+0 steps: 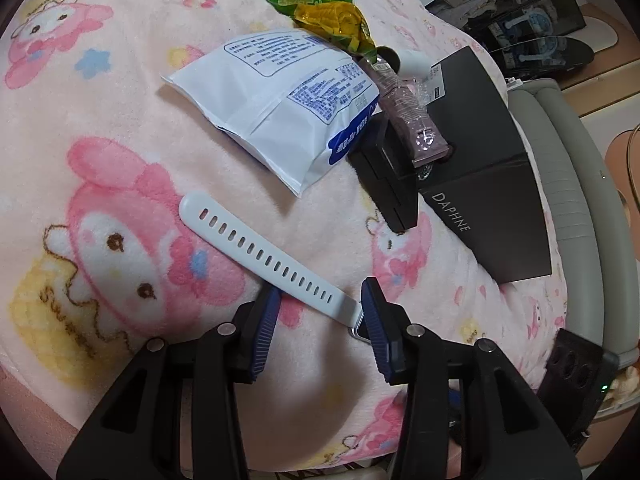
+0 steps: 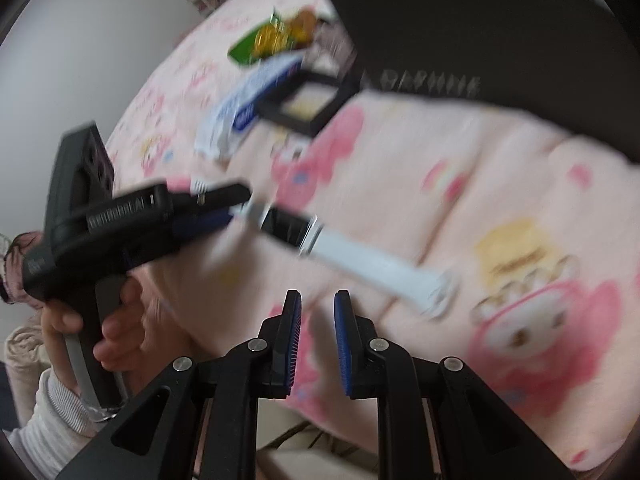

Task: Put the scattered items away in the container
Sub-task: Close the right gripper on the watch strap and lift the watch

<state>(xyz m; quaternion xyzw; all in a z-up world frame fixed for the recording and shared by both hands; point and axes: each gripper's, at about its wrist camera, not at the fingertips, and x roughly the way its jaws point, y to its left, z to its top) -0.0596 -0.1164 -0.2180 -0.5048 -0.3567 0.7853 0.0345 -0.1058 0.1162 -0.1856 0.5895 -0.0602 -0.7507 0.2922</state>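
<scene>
A white smartwatch lies on the pink cartoon blanket; its holed strap point(image 1: 256, 252) runs towards my left gripper point(image 1: 320, 312). That gripper is open, with a blue-padded finger on each side of the strap's near end. In the blurred right wrist view the watch's black screen point(image 2: 290, 226) sits just past the left gripper point(image 2: 236, 204), which a hand holds. My right gripper point(image 2: 318, 312) hovers near the watch with a narrow gap and nothing between its fingers. A black box lettered DAPHNE point(image 1: 492, 160) lies at the right, and a small open black box point(image 1: 384, 172) rests against it.
A white printed packet point(image 1: 288, 108), a green and yellow wrapper point(image 1: 324, 12) and a pink strap in clear plastic point(image 1: 412, 116) lie behind the watch. A grey padded edge point(image 1: 560, 168) borders the blanket on the right, with dark shelves point(image 1: 528, 12) beyond.
</scene>
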